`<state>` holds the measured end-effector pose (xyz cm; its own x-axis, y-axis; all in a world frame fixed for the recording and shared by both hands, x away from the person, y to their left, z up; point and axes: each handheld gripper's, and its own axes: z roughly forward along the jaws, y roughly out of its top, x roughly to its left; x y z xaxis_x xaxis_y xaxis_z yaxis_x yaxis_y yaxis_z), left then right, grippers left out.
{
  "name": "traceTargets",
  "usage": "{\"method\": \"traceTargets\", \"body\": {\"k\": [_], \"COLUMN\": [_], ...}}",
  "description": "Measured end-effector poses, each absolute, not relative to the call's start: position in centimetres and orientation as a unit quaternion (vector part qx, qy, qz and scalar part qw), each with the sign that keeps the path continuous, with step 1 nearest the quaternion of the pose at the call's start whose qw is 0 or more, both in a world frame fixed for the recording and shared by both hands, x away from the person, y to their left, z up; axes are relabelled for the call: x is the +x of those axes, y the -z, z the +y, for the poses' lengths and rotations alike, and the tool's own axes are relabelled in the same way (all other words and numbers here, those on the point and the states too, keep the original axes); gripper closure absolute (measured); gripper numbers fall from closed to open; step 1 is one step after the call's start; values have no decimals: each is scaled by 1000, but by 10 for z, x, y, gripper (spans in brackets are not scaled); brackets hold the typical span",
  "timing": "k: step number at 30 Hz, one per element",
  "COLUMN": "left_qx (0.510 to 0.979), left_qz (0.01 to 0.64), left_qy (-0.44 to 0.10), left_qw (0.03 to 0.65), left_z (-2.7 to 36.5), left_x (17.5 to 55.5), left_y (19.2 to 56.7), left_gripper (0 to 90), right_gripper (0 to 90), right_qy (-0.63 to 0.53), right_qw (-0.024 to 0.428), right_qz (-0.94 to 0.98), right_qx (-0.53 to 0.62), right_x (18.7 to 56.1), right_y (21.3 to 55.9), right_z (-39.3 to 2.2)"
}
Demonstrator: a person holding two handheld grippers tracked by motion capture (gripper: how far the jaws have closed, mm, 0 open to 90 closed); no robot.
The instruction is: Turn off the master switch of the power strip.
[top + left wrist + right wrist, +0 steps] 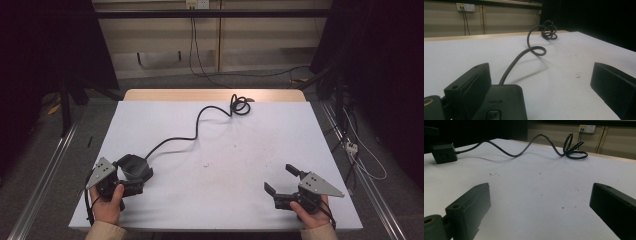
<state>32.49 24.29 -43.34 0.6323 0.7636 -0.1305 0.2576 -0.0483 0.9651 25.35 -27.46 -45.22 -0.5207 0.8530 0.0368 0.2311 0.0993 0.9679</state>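
At the counter's (215, 200) near left, a black power adapter (134, 167) is framed unpinched between the left gripper's (131, 176) spread jaws, while the right gripper's (281, 181) jaws are held spread, empty, near right.

High view: from above the near edge, facing forward and down over the whole white rectangular table (215, 150). Left gripper view: low over the near left corner, facing far. Right gripper view: low at near right, facing far-left. Shared by all three: the coiled black cable (240, 105) (549, 30) (574, 148).
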Motion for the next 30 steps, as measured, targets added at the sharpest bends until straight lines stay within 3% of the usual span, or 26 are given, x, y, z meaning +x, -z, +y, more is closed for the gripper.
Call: {"method": "traceTargets", "body": {"k": [30], "left_qx": [693], "left_qz": [367], "left_qy": [-221], "left_qw": [580], "left_z": [248], "left_x": [327], "left_y": [428], "left_gripper": [58], "right_gripper": [36], "right_qy": [-541], "right_qw": [284], "right_qz": [690], "right_qx": [388], "right_x": [253], "right_y": [453], "right_z": [-273]}}
